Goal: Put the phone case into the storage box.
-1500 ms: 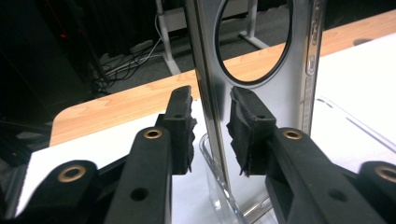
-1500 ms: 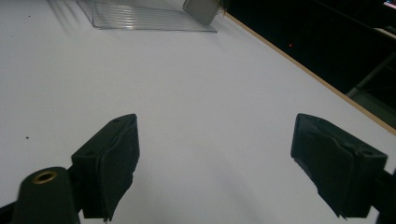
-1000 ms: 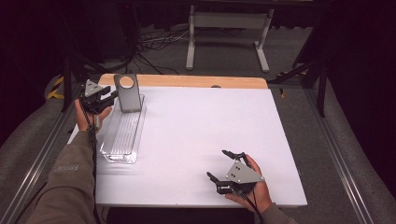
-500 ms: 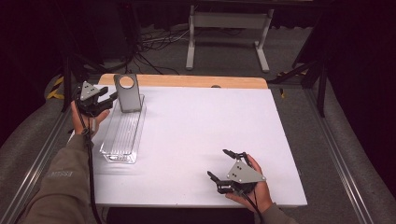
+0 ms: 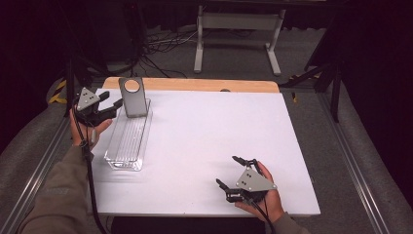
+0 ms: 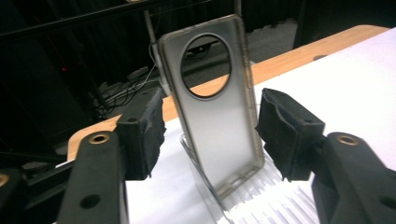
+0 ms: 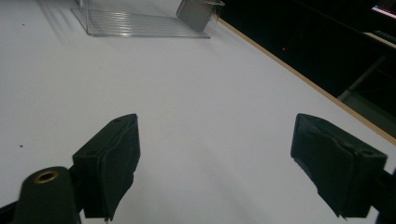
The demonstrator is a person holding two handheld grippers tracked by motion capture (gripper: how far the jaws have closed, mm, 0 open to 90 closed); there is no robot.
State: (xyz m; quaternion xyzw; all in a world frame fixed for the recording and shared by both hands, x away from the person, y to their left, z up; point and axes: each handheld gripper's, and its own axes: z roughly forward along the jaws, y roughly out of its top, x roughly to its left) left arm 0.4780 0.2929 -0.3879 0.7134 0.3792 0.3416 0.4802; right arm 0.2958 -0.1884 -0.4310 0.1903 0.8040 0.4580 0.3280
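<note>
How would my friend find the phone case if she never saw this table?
Look at the white table, at its far left corner by the wooden edge. A clear ribbed tray lies there, and the phone case stands upright at its far end. It is the grey, see-through slab with one big round hole near the top.

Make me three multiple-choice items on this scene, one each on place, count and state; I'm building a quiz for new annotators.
1. Where does the phone case stand?
A. at the clear rack's far end
B. beside the right tool
C. on the floor

2. How many round holes does the case have?
A. three
B. one
C. none

3. How is the left tool?
A. clamped on the case
B. shut, nothing between
C. open, pads clear of the case

A: the case rises from the rack's far end. B: one round cutout near its top. C: gaps show either side; the jaws have just been opening.
</note>
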